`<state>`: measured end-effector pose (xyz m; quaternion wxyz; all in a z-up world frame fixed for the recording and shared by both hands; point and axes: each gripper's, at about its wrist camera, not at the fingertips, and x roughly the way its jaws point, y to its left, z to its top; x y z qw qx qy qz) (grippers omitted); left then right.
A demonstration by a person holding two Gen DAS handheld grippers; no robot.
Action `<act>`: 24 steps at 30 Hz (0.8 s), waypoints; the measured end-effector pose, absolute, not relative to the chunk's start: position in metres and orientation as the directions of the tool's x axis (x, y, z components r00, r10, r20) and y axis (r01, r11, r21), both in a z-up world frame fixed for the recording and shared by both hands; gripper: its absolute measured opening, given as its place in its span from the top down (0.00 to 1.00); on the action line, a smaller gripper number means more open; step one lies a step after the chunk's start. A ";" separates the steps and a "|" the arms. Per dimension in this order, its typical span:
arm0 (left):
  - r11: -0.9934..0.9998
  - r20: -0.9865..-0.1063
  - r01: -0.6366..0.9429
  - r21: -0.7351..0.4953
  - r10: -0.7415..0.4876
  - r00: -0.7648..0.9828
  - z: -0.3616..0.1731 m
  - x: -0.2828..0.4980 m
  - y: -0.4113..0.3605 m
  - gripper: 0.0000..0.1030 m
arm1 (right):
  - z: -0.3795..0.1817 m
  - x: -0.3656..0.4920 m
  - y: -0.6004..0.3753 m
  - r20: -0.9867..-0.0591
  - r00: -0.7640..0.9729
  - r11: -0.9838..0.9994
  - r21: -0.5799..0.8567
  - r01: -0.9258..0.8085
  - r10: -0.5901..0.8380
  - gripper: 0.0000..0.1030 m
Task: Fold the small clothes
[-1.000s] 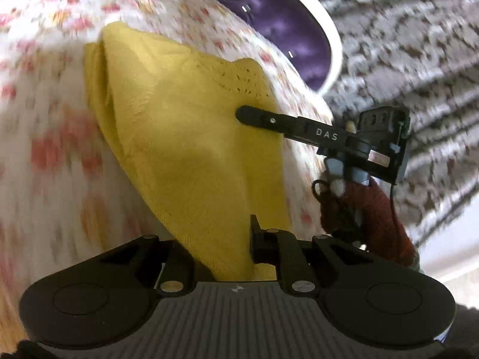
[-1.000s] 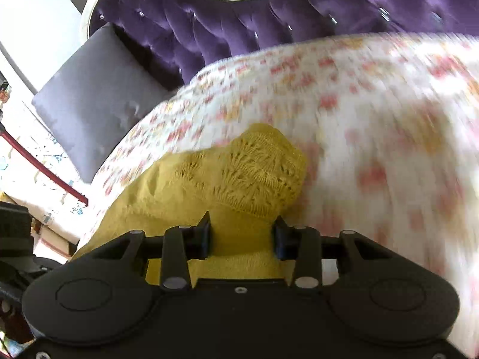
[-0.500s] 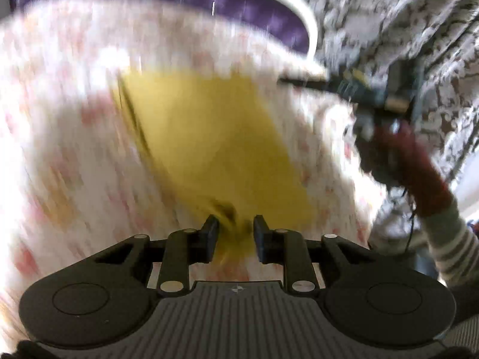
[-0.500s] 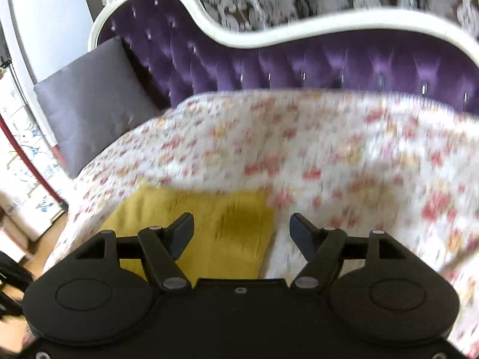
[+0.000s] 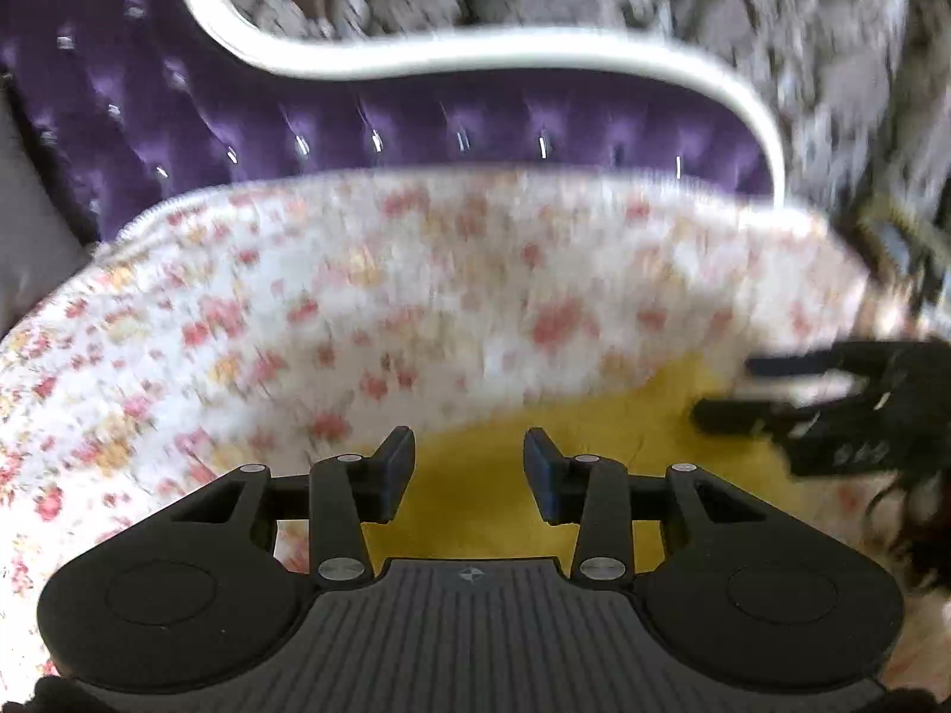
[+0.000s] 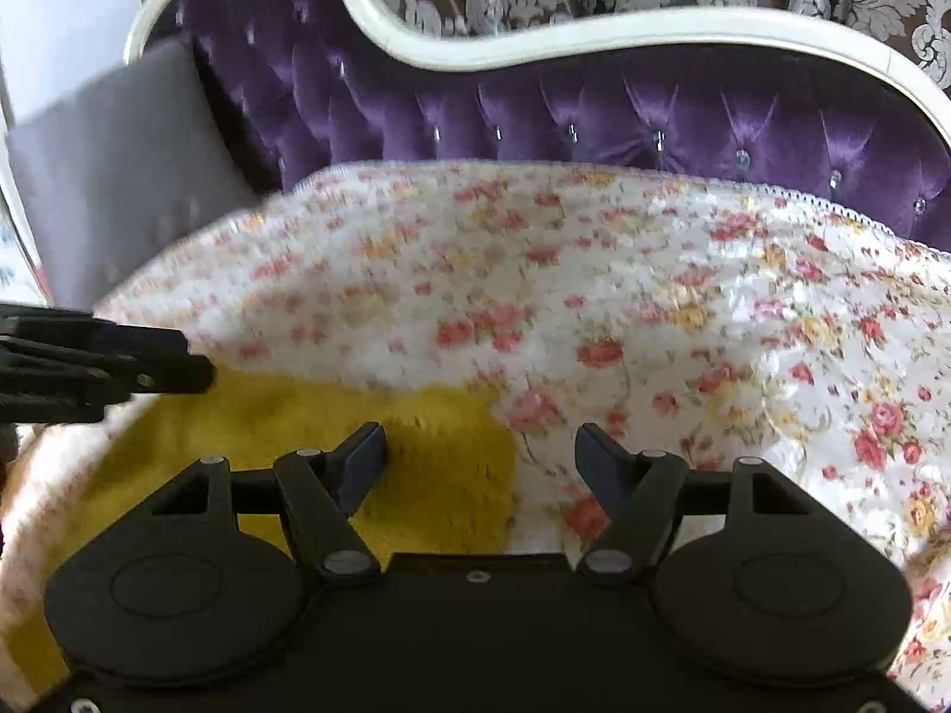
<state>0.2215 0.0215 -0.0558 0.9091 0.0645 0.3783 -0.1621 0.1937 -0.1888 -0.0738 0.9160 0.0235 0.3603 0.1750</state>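
A yellow knitted garment (image 5: 594, 422) lies folded flat on the flowered blanket (image 5: 416, 297); it also shows in the right wrist view (image 6: 309, 434). My left gripper (image 5: 468, 463) is open and empty, above the garment's near part. My right gripper (image 6: 480, 460) is open wide and empty, above the garment's right edge. The right gripper shows at the right of the left wrist view (image 5: 832, 410). The left gripper's fingers (image 6: 119, 362) show at the left of the right wrist view, over the garment's left end.
The blanket (image 6: 654, 297) covers the seat of a purple tufted sofa (image 6: 594, 107) with a white frame. A grey cushion (image 6: 113, 160) leans at the sofa's left end. A patterned wall is behind.
My left gripper has let go of the garment and opened. My right gripper has opened wide. Both have pulled back and tilted up; the garment now lies flat.
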 end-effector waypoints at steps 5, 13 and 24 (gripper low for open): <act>0.924 -0.701 0.367 0.105 -0.193 0.687 -0.081 0.198 0.033 0.62 | -0.098 0.184 -0.191 -0.671 0.645 0.928 0.207 -0.309 0.365 0.29; 0.935 -0.687 0.344 0.087 -0.194 0.701 -0.087 0.182 0.041 0.59 | -0.101 0.182 -0.199 -0.674 0.625 0.918 0.271 -0.289 0.395 0.25; 0.948 -0.675 0.314 0.049 -0.201 0.710 -0.090 0.167 0.048 0.59 | -0.075 0.186 -0.213 -0.598 0.682 0.904 0.340 -0.260 0.421 0.24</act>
